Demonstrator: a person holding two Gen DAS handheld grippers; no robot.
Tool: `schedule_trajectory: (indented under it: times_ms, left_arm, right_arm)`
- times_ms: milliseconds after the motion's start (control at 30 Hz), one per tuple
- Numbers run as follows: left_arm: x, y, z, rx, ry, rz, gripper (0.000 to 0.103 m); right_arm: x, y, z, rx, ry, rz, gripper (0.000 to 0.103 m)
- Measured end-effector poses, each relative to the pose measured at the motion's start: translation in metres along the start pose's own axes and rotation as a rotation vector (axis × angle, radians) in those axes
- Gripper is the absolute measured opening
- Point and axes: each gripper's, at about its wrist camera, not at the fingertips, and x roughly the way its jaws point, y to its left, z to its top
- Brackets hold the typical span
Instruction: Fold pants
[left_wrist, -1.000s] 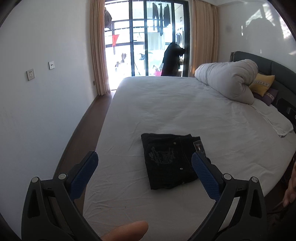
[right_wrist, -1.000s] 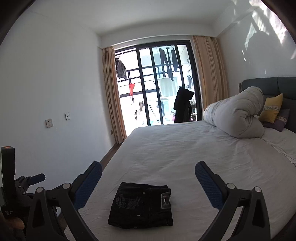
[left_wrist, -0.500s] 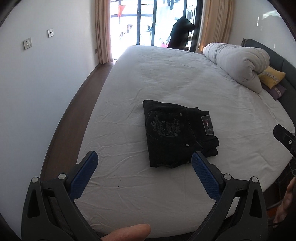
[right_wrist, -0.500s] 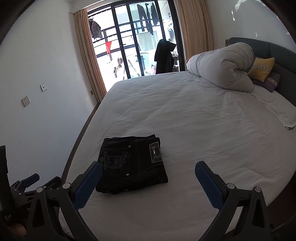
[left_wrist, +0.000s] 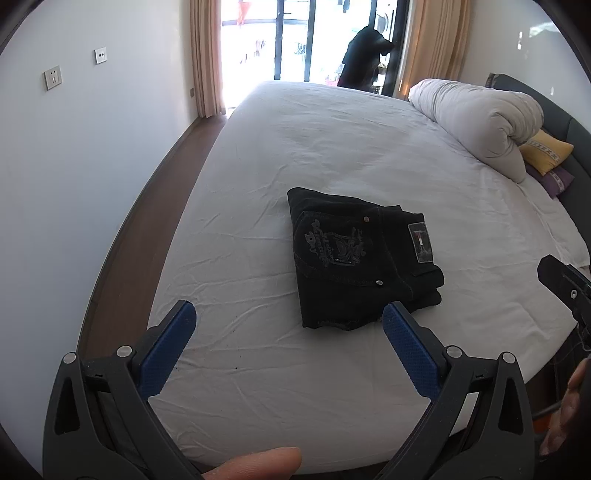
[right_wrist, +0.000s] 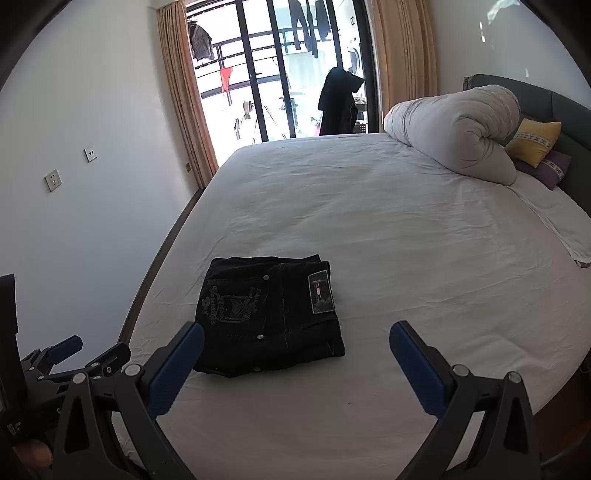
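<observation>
Black pants (left_wrist: 354, 258) lie folded into a compact rectangle on the white bed (left_wrist: 332, 147), back pocket embroidery and a small patch facing up. They also show in the right wrist view (right_wrist: 269, 314). My left gripper (left_wrist: 288, 325) is open and empty, held above the bed's near edge, short of the pants. My right gripper (right_wrist: 295, 343) is open and empty, also held back from the pants. The left gripper shows at the lower left of the right wrist view (right_wrist: 66, 354).
A rolled white duvet (right_wrist: 454, 136) and a yellow pillow (right_wrist: 533, 142) lie at the bed's head on the right. A white wall (left_wrist: 74, 166) and a strip of wooden floor (left_wrist: 147, 206) run along the bed's left side. A glass balcony door (right_wrist: 295, 74) is at the back.
Both wrist views have tilted down toward the bed and come a little closer to the folded pants. Both grippers stay open and empty. The pants have not moved.
</observation>
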Motion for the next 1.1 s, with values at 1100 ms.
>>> schedule_trajectory:
  times_ms: [1100]
  left_arm:
    - [0.011, -0.001, -0.004, -0.004, 0.019, 0.001, 0.103]
  right_arm:
    - [0.014, 0.006, -0.006, -0.007, 0.045, 0.005, 0.103]
